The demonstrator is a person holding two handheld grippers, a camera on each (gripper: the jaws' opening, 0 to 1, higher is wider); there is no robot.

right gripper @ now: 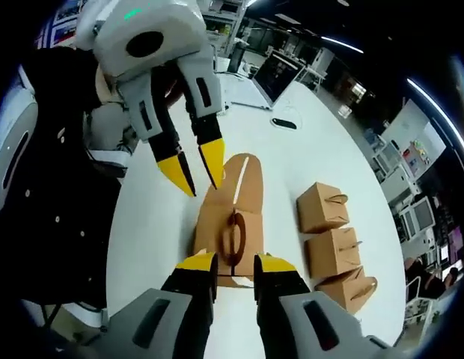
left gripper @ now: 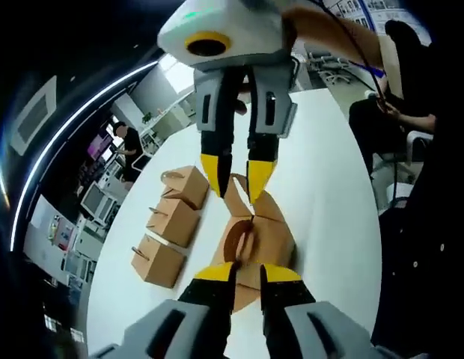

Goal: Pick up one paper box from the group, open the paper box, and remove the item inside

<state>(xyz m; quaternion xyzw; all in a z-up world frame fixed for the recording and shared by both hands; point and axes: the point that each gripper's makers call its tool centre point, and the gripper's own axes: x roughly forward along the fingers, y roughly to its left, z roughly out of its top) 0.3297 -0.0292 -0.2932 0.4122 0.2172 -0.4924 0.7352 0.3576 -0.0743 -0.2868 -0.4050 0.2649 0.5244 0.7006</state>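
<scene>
**Box held between two grippers, flaps spread**

While three closed paper boxes (left gripper: 171, 224) wait in a row on the white table (left gripper: 329, 172), a fourth paper box (left gripper: 256, 232) sits near them at mid-table with its top flaps splayed outward. In the left gripper view, the left gripper (left gripper: 247, 275) rises from the bottom, its yellow tips pinching the near edge of the open box; the right gripper (left gripper: 237, 173) reaches in from the top, its tips close together at a far flap, though whether it actually holds the flap I cannot tell.

Thin brown card like this should be light and easily creased, so flap edges look like the safest places to grip. No brand, label or readable writing shows on any box.
</scene>
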